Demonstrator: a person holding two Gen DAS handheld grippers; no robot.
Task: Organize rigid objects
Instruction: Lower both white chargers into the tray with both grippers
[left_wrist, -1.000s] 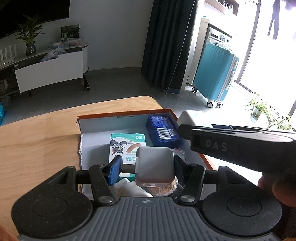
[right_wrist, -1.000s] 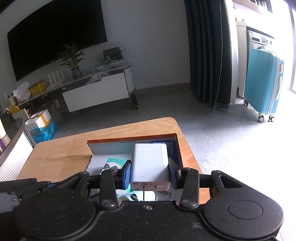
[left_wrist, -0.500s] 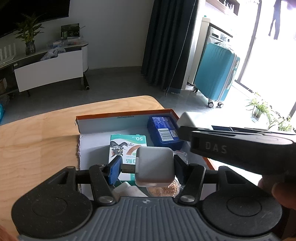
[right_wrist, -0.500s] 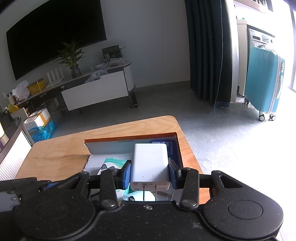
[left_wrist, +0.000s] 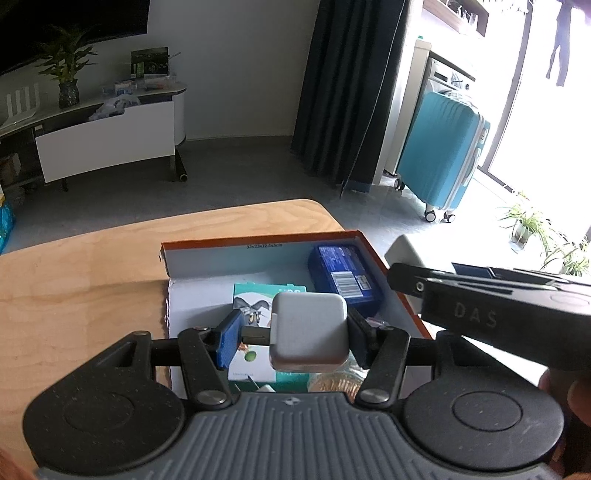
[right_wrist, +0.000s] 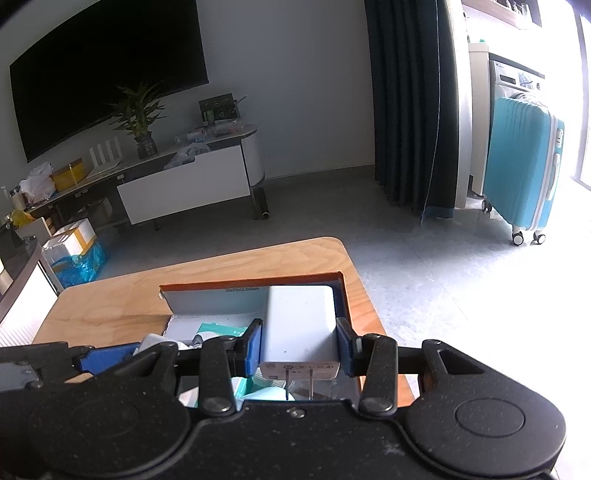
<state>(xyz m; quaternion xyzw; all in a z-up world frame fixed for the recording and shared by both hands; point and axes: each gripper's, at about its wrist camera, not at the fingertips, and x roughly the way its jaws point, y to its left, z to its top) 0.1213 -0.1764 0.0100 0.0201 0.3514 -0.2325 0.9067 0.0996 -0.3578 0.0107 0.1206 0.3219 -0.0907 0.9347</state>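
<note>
My left gripper (left_wrist: 295, 334) is shut on a small white square charger (left_wrist: 310, 332); its metal prongs touch the left blue pad. It hovers over an open orange-rimmed cardboard box (left_wrist: 258, 236) on the wooden table (left_wrist: 74, 295). Inside lie a blue box with a barcode (left_wrist: 343, 277) and a teal carton with a cartoon cat (left_wrist: 255, 306). My right gripper (right_wrist: 298, 347) is shut on a taller white power adapter (right_wrist: 299, 321), prongs toward the camera, above the same box (right_wrist: 251, 280). In the left wrist view the right gripper's black body (left_wrist: 498, 306) crosses from the right.
The box sits near the table's far right corner (right_wrist: 332, 247), with grey floor beyond. A teal suitcase (left_wrist: 443, 155) stands by a dark curtain (left_wrist: 351, 92), and a white TV cabinet (left_wrist: 107, 140) is along the back wall. The left gripper (right_wrist: 103, 356) shows at the right wrist view's lower left.
</note>
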